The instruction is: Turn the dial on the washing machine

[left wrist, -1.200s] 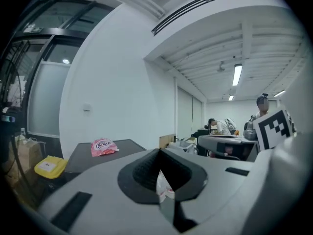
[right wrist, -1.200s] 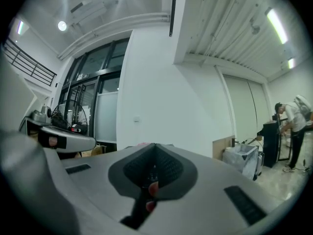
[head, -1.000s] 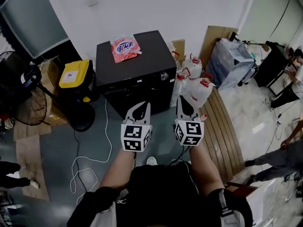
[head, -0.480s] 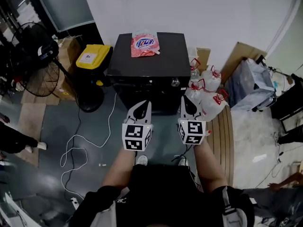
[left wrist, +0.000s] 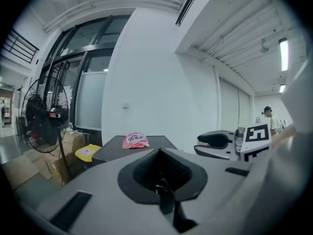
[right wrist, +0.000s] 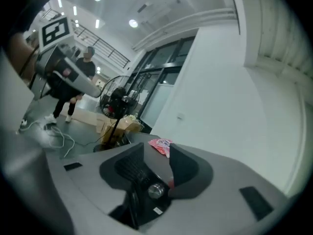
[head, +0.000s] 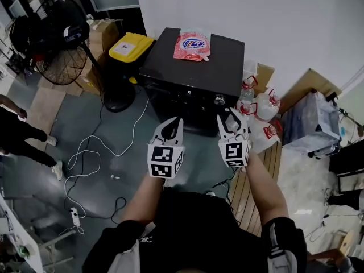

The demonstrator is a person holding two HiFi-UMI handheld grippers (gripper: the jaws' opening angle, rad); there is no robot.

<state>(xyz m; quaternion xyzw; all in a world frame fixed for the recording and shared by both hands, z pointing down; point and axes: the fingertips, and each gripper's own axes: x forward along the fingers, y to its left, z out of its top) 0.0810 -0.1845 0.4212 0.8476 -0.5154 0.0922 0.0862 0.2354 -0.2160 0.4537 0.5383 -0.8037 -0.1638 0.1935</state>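
- Washing machine (head: 227, 58): black box against the white wall, at 12 o'clock from both grippers. Pink bag (head: 193, 44) lying on its top, toward the back.
- Dial (head: 219, 100): small silver knob at the right end of the front panel, just under the top edge. No contact with either gripper.
- Right gripper (head: 230, 123): jaws opening, part-way apart, nothing between the pads. In the right gripper view, dial framed low in the gap between the jaws. Lined up by sight only, not yet within the pads.
- Left gripper (head: 170, 131): jaws closed together, empty. Only machine top and pink bag ahead in the left gripper view, no dial.
- Key relation, head view: dial at roughly 11 o'clock from the right jaws, near but clearly apart. From the left jaws, about 1 o'clock and farther off. Right side nearer, so probably the working side.
- Dial axis: horizontal, pointing out of the front panel toward the person. Likely needs a straight-in approach along that axis, jaws straddling the knob rim, then closing and rolling the wrist.
- Step: pre-grasp approach, turning not yet started.
- Risk: small, smooth-looking knob, so slip likely on an off-centre close.
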